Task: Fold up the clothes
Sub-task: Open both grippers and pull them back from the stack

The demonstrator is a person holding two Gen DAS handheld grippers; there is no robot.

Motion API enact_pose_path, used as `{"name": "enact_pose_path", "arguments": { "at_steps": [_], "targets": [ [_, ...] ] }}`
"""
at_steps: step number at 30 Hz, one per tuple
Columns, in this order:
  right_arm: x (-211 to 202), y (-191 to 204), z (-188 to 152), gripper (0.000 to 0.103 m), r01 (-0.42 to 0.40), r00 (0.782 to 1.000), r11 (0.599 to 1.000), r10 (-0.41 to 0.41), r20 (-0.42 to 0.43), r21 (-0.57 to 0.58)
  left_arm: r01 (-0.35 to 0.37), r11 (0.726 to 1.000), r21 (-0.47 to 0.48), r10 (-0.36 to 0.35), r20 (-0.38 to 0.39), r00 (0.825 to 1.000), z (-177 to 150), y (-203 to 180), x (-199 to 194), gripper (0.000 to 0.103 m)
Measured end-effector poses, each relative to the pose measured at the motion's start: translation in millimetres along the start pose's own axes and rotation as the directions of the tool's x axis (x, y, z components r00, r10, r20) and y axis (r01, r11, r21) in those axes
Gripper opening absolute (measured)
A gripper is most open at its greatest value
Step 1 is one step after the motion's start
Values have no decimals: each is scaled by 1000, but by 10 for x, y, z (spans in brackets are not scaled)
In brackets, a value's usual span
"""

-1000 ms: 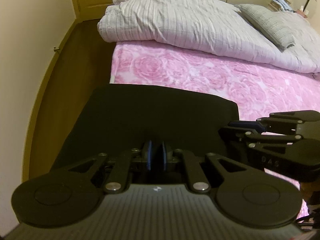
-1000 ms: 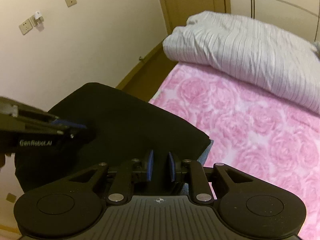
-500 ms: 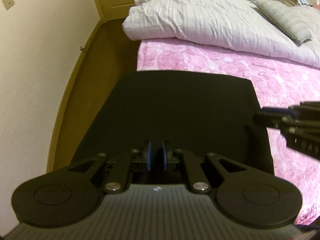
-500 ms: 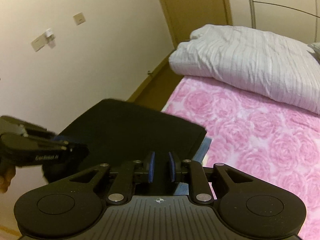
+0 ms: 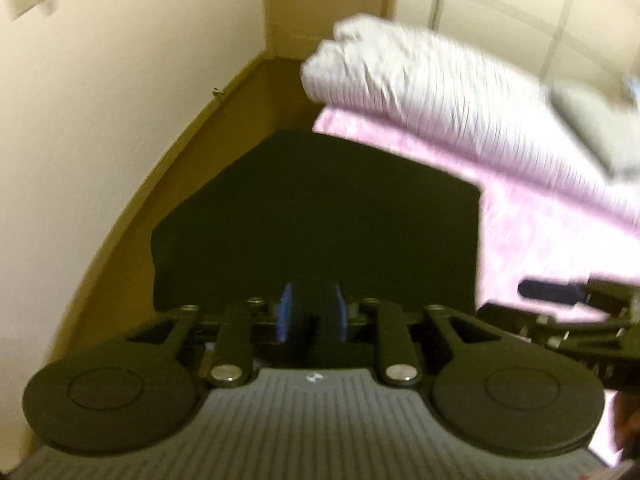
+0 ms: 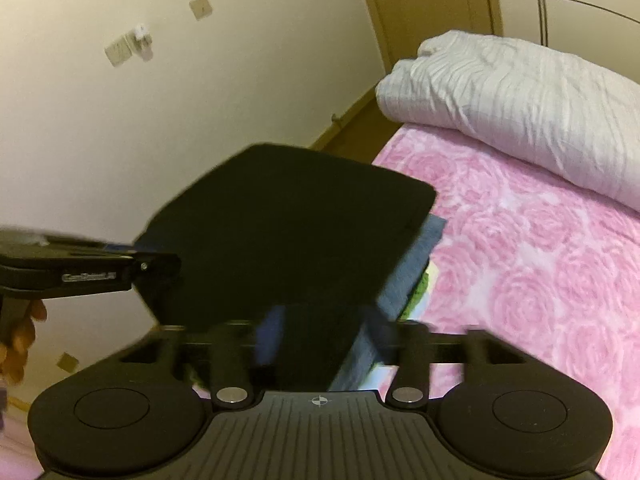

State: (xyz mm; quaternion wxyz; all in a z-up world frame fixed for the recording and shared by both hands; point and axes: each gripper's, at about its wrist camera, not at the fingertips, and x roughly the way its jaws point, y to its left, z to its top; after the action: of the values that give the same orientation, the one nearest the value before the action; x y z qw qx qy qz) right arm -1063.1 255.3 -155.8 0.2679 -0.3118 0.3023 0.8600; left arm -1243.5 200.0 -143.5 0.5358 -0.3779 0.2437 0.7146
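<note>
Dim, warm yellowish light; motion blur, strongest left; fisheye-bent edges, dark corners.

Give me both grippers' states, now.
Left gripper: shut on the black garment.
Right gripper: open, garment between the fingers.

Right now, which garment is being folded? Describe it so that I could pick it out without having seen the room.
Start at the bed with the pink rose-patterned sheet and the pale striped duvet piled at its far end. At the near corner, by the cream wall, hangs the black garment, between the left gripper and right gripper. It is plain, flat black, unlike the blue cloth underneath it.
</note>
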Motion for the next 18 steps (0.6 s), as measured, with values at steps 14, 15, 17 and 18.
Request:
{"name": "enact_pose_path", "arguments": {
  "at_steps": [14, 15, 17, 18],
  "targets": [
    [-917, -362, -382, 67, -89, 995, 993, 84, -61, -82, -292, 932, -215, 275, -107, 955, -904, -867, -796, 37],
    [-1001, -415, -429, 67, -94, 994, 991, 88, -65, -100, -316, 920, -233, 296, -115, 948, -980, -957, -845, 37],
    [-1171, -519, -523, 67, -103, 993, 985, 94, -73, -135, -350, 894, -281, 327, -124, 937, -1150, -1175, -971, 37],
    [-1255, -572, -570, 67, -108, 992, 982, 97, -77, -153, -355, 885, -303, 334, -119, 935, -1231, -1297, -1045, 37]
  ]
}}
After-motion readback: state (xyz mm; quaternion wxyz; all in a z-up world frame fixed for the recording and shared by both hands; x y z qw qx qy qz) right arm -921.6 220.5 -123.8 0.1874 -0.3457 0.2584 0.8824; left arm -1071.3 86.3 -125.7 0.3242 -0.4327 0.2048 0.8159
